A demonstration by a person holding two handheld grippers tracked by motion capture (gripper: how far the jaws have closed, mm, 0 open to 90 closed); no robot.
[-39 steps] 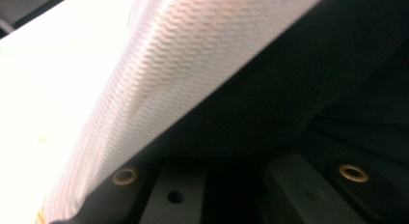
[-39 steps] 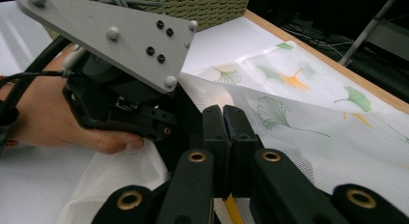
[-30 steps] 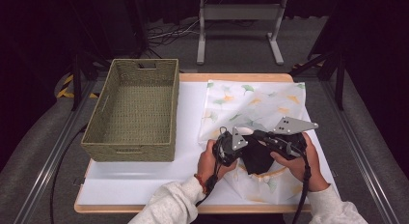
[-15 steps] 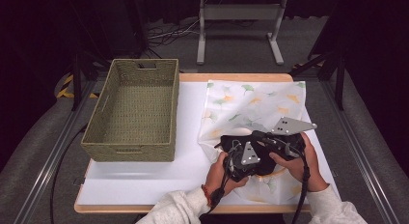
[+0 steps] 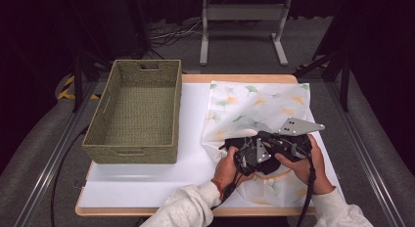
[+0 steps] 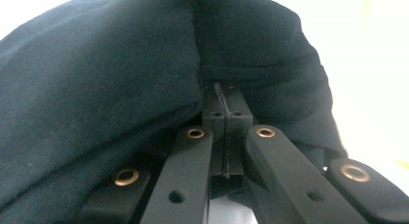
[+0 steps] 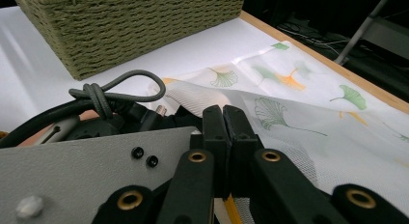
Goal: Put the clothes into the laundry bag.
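Since half a second ago the left gripper (image 5: pixel 238 149) is sitting a little further right, crowding closer against the right gripper (image 5: pixel 266 137), and both hands are bunching together over the near right part of the table (image 5: pixel 147 188).

Counting what is lying out: one dark cloth (image 6: pixel 111 74), one white mesh bag printed with ginkgo leaves (image 5: pixel 254 107), one woven green basket (image 5: pixel 134 109), two grippers, two hands. In the left gripper view the jaws are pressing tight together with the dark cloth folding over and around their tips, so that claw is pinching the cloth. In the right gripper view the jaws are meeting with no gap; whether they are pinching any fabric I cannot tell. The mesh bag (image 7: pixel 308 118) is spreading out just beyond them.

In the high view the dark cloth (image 5: pixel 240 140) is lying on the bag's near half, mostly under the grippers. The basket is standing on the left half of the table, well apart from the bag, with bare white tabletop between them and along the near edge. The bag's right edge is running close to the table's right edge.
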